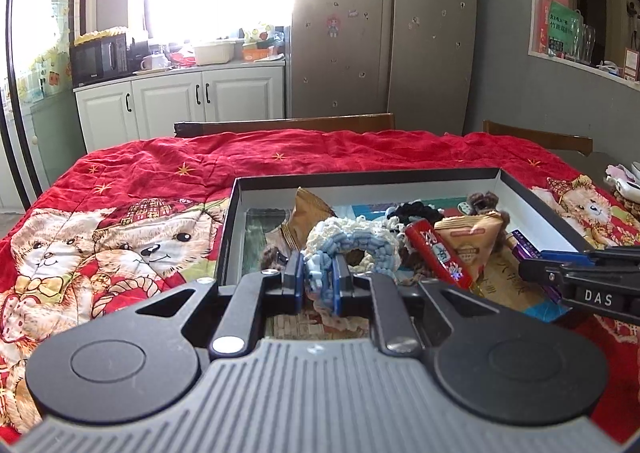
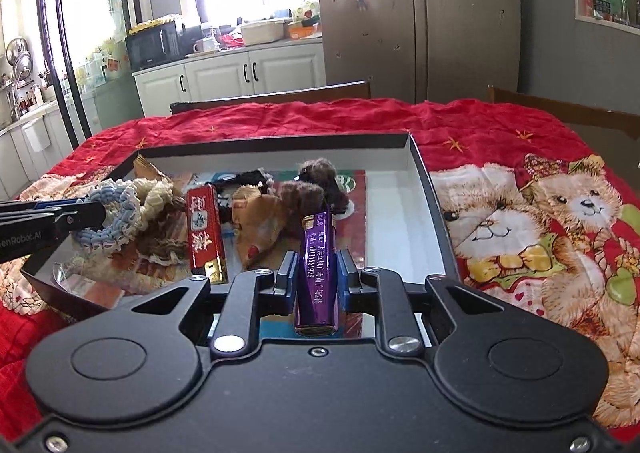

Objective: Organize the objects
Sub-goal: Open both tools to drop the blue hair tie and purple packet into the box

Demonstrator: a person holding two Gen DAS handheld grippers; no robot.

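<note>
Right gripper (image 2: 318,273) clamps a rigid, slick purple lighter (image 2: 318,253) mid-body; left gripper (image 1: 318,273) pinches a soft, light scrunchie (image 1: 352,241) by its rim above the box (image 1: 360,177).

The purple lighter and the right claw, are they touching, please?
Touching: the right wrist view shows the right claw shut on the purple lighter, pads pressing both sides.

Left wrist view: mounted behind the left gripper (image 1: 318,277), looking forward and slightly down, close over the near-left corner of the black box (image 1: 360,175). Right wrist view: same attitude, close at its near edge. Both share the box, red bear quilt (image 2: 520,213), refrigerator (image 2: 420,13).
</note>
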